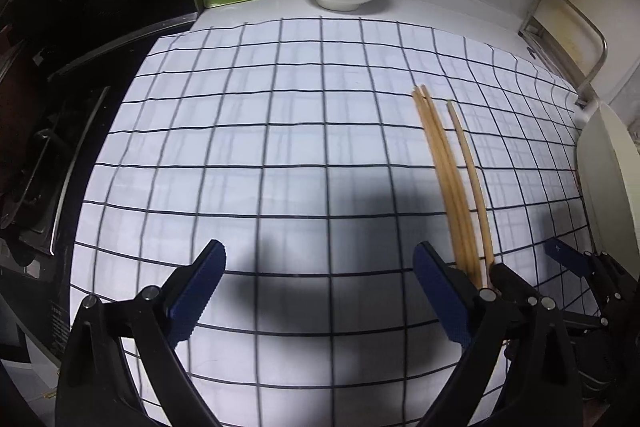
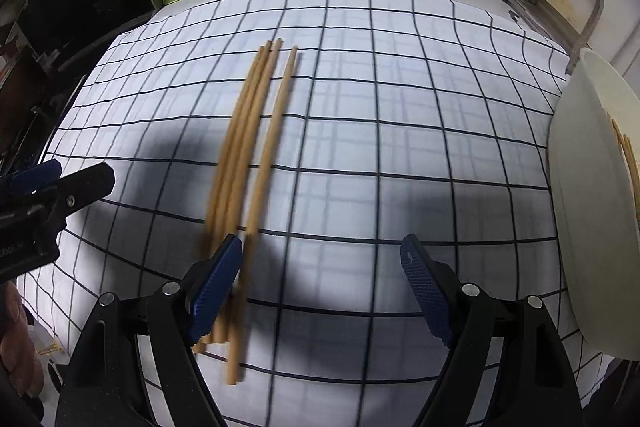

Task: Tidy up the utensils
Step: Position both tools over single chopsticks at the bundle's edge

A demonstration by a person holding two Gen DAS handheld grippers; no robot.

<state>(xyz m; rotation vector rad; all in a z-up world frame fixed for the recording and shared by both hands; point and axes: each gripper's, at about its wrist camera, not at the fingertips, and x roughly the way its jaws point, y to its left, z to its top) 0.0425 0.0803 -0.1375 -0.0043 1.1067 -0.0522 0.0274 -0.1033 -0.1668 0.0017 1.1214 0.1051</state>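
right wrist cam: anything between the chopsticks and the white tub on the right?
Nothing; only bare checked cloth lies between the chopsticks and the white tub, in the right wrist view.

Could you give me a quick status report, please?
Left gripper open, empty. Right gripper open, beside loose chopsticks on checked cloth. More chopsticks in white container. Nothing in the way.

Left gripper (image 1: 320,291) hovers low over the checked cloth (image 1: 280,147) on the desk, jaws spread wide and empty — right gripper (image 2: 322,291) just beside it, jaws equally wide apart.
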